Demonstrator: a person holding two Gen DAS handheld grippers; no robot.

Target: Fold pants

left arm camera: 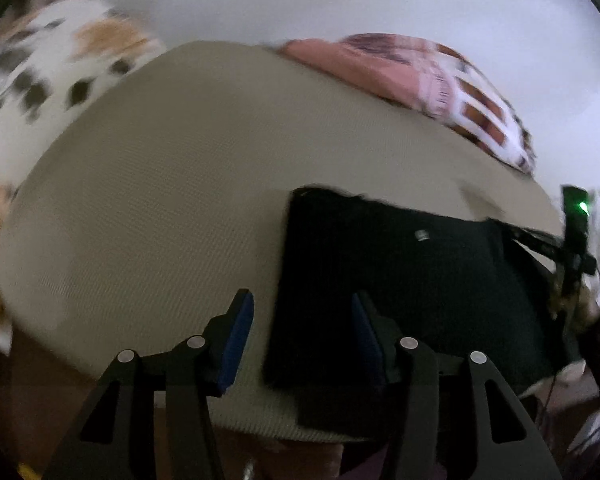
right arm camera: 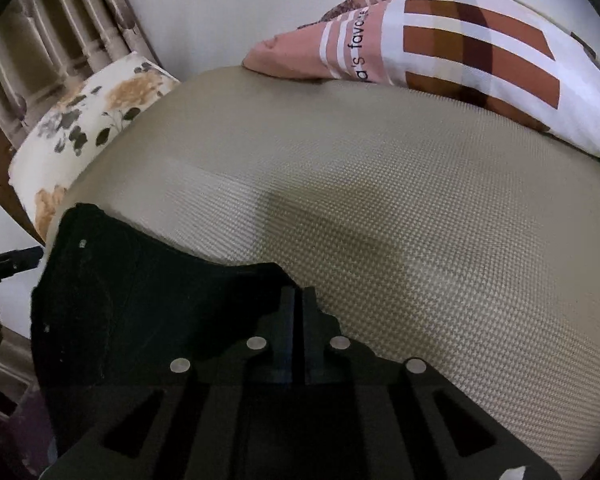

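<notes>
Jaws of the right gripper [right arm camera: 299, 300] stand pressed together, pads meeting along a thin seam, pinching the near right edge of the black pants [right arm camera: 140, 292]. In the right wrist view the cloth edge rises in a ragged line to the fingertips and spreads away to the left, with a small pale stud showing near its far left corner. The pants lie on a beige woven bed cover [right arm camera: 380, 200], at its near left part in this view.

Jaws of the left gripper [left arm camera: 302, 320] stand spread, blue pads facing each other across a clear gap. Between them, in the left wrist view, lies the left edge of the pants [left arm camera: 400, 280]; the pads do not press on it, and whether the right pad touches the cloth cannot be told. The pants form a dark flat rectangle reaching right and far from the fingers, a small metal button [left arm camera: 421, 235] on the upper part. At the far right edge a dark device with a green light [left arm camera: 578, 216] shows, blurred.

Beyond the pants the bed cover [left arm camera: 160, 200] extends far and left. A patterned pillow [right arm camera: 460, 48] in pink, white and rust rests at the far right edge of the cover, against a pale wall [right arm camera: 220, 8]. A floral cushion [right arm camera: 88, 128] sits at the far left, beside a slatted wooden frame [right arm camera: 52, 40].
</notes>
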